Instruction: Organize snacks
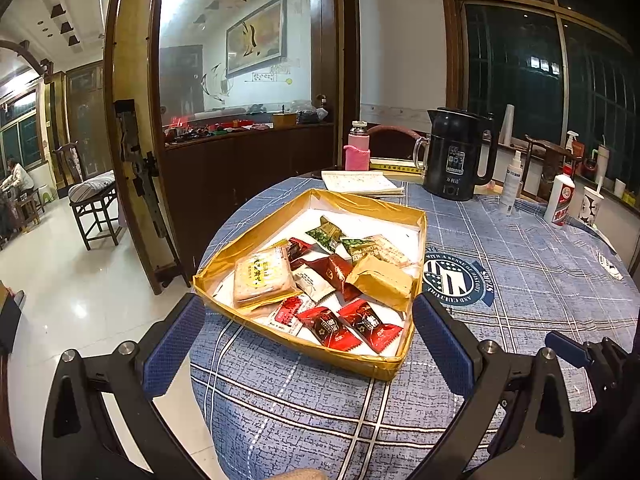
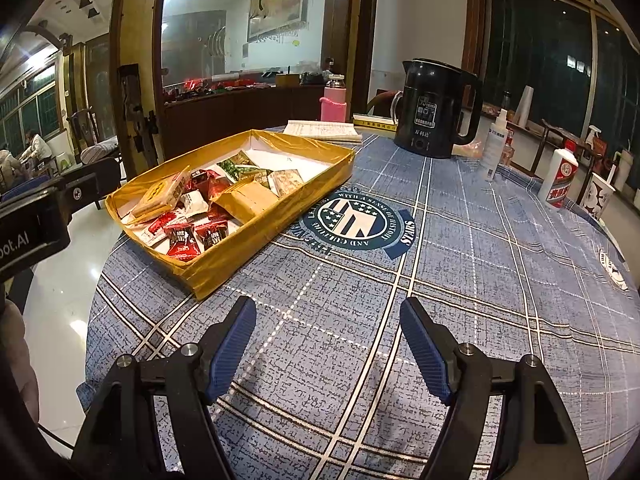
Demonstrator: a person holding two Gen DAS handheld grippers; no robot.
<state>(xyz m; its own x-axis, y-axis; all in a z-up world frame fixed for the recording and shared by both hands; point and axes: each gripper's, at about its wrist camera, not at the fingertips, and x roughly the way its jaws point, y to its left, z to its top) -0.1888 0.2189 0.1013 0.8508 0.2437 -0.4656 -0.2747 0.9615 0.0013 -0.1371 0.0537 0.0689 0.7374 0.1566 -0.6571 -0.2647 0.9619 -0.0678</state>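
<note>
Left wrist view: the left tongs (image 1: 308,320) are spread wide, holding nothing, with the shallow gold-taped cardboard tray (image 1: 320,354) just beyond the ribbed blue pads (image 1: 176,340). It's full of crinkly foil-wrapped snacks (image 1: 352,322).

Right wrist view: the right tongs (image 2: 328,320) are released too, over the bench's blue plaid tablecloth (image 2: 460,280). The tray sits far left, black plastic kettle (image 2: 436,108) behind.
</note>
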